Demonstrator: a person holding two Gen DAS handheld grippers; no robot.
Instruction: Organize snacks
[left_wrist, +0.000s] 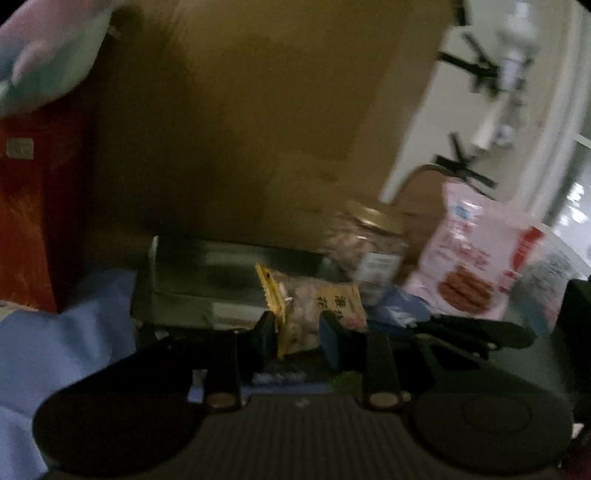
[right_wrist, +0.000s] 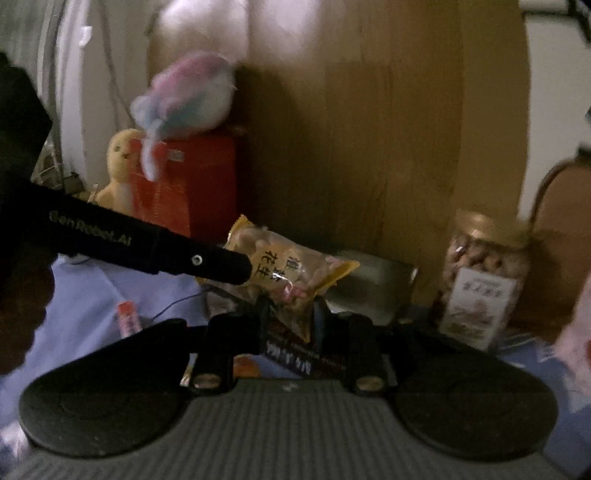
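Yellow crinkly film is what both tools are gripping: the peanut bag is sitting between the left gripper fingers, which are closing narrowly on its lower part, and in the right wrist view the same bag is hanging just ahead of the right gripper, whose fingers are pinching its bottom corner. The left gripper's arm is crossing in from the right tool's left side and meeting the bag's near end. The bag is being held in the air, above the blue cloth and in front of a grey tray.

The bag is looking light, soft and slippery; the loose nuts inside are likely shifting and sagging away from any pinch, so a hold on the sealed edge or a flat corner seems safer than on the bulging middle, where squeezing could crush the contents.

Ahead and to the right of the right tool, a nut jar is standing upright. A pink pouch is leaning ahead-right of the left tool.
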